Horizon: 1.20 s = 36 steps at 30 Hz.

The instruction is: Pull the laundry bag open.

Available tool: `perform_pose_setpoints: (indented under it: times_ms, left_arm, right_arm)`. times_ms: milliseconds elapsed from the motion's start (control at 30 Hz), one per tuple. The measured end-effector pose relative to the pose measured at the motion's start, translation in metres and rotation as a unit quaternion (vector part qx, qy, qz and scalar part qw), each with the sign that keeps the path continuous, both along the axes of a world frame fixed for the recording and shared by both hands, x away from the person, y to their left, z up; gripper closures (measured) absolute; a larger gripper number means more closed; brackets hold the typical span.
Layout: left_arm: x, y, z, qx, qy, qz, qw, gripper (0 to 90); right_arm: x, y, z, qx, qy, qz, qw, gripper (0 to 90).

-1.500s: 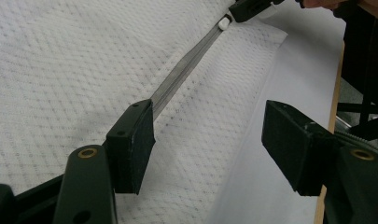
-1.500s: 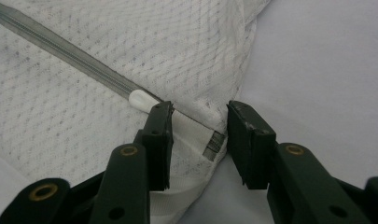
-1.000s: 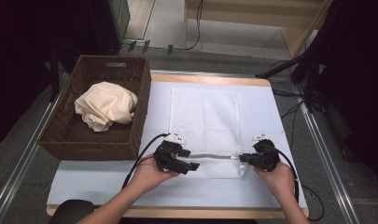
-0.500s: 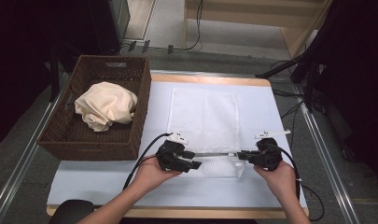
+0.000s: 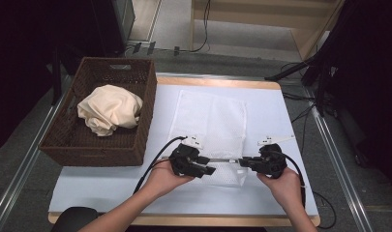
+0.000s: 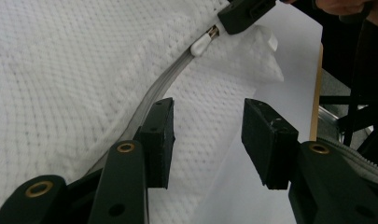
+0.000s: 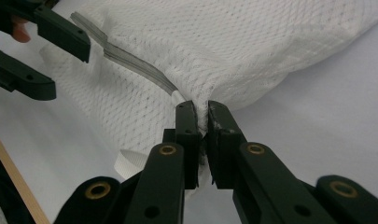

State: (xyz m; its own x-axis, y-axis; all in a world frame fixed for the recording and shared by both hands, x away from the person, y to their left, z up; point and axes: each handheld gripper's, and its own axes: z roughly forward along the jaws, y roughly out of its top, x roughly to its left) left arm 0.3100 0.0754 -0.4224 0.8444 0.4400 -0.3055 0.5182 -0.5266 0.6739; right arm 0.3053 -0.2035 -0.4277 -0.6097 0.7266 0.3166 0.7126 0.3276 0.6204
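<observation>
Presently, step in hand: working the zipper of a white mesh laundry bag (image 5: 214,126), judged from grips and slider position.

High view: mesh laundry bag flat on the table's white mat (image 5: 276,111), just right of the wicker basket (image 5: 135,140) holding a cream cloth (image 5: 109,108). Left gripper (image 5: 207,170) and right gripper (image 5: 243,162) both at the bag's near edge, facing each other along the grey zipper (image 5: 226,160); forearms entering from the table's near side, hands wrapped over the gripper bodies.

Left gripper view: jaws spread, nothing between them, one pad (image 6: 159,135) resting at the zipper tape (image 6: 170,77); white slider pull (image 6: 201,44) beyond, beside the other gripper's tip.

Right gripper view: jaws clamped on the bag's edge at the zipper end (image 7: 179,97), mesh bunched above.

Next move, as judged: left jaws closing on the bag beside the zipper, to steady the bag for a pull on the slider.
</observation>
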Motion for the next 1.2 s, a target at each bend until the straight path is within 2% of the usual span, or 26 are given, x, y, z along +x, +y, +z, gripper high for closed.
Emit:
perform_pose_setpoints:
  times_ms: [167, 267, 500, 600, 667, 1000, 1200]
  left_arm:
    - [0.003, -0.007, -0.001, 0.003, 0.000, -0.003, 1.0000, 58.4]
    - [0.003, -0.011, -0.003, 0.007, 0.006, -0.007, 0.9999, 63.3]
    - [0.005, -0.018, -0.008, 0.003, 0.007, -0.003, 1.0000, 64.2]
    - [0.006, -0.020, -0.010, 0.008, 0.004, -0.005, 0.9999, 64.8]
    - [0.005, -0.022, -0.012, 0.001, 0.006, -0.003, 1.0000, 65.1]
    - [0.006, -0.021, -0.012, -0.001, 0.003, -0.005, 1.0000, 67.1]
    - [0.007, -0.019, -0.013, -0.018, 0.007, -0.005, 0.9998, 66.9]
  right_arm:
    - [-0.001, 0.003, 0.003, 0.006, -0.004, 0.001, 1.0000, 85.2]
    - [-0.002, 0.004, 0.005, 0.012, -0.006, 0.000, 0.9999, 85.2]
    - [-0.005, 0.010, 0.008, 0.016, -0.015, 0.010, 0.9997, 85.2]
    - [-0.007, 0.012, 0.009, 0.018, -0.016, 0.013, 0.9996, 85.2]
    - [-0.007, 0.012, 0.010, 0.023, -0.016, 0.016, 0.9995, 85.1]
    - [-0.011, 0.024, 0.013, 0.028, -0.024, 0.041, 0.9985, 85.1]
    - [-0.012, 0.028, 0.015, 0.037, -0.026, 0.052, 0.9976, 85.2]
